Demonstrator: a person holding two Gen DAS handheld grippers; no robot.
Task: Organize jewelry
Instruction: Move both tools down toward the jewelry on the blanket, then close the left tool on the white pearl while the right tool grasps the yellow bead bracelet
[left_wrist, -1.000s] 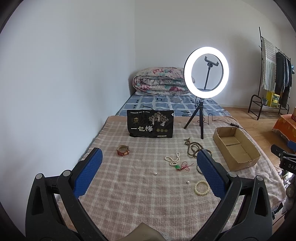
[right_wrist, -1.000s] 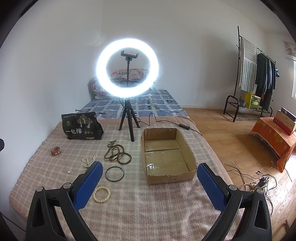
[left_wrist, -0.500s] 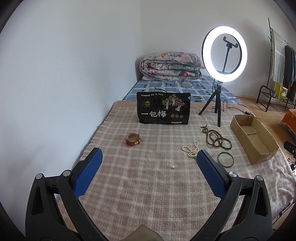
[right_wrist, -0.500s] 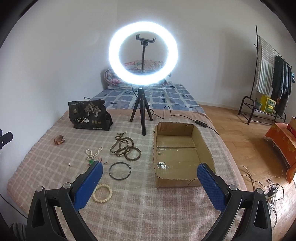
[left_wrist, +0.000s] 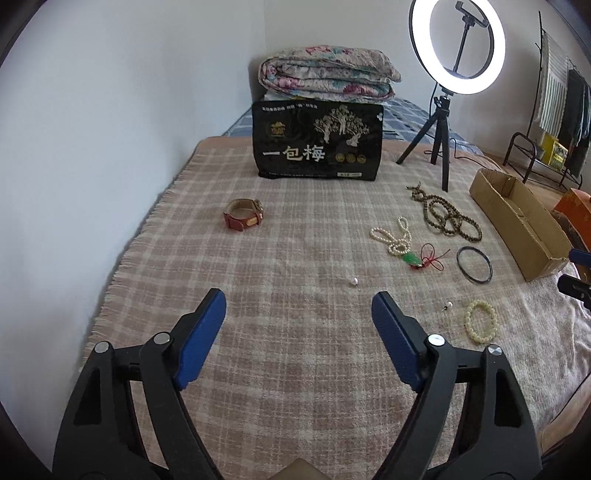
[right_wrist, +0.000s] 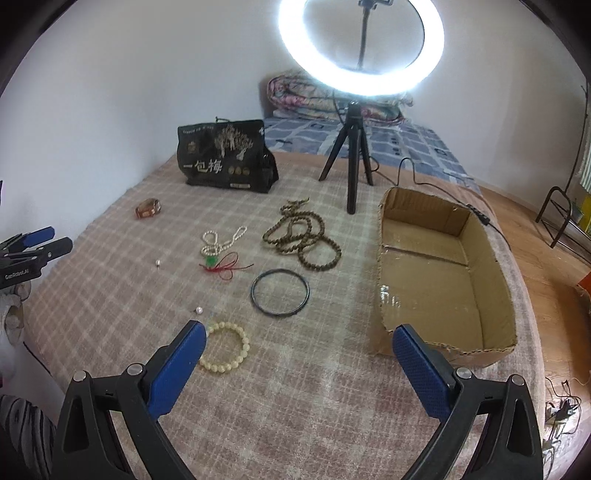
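1. The jewelry lies scattered on the checked blanket (right_wrist: 332, 398), and the cardboard box (right_wrist: 443, 291) stands empty at the right, probably to receive the pieces
2. The right gripper (right_wrist: 297, 339) is spread wide and holds nothing; the cream bead bracelet (right_wrist: 225, 347) lies just beside its left finger (the black bangle (right_wrist: 279, 292) lies a little beyond)
3. The left gripper (left_wrist: 299, 306) is also spread wide and empty; the small pearl (left_wrist: 354, 281) lies just ahead, the red watch (left_wrist: 243, 215) further to the left
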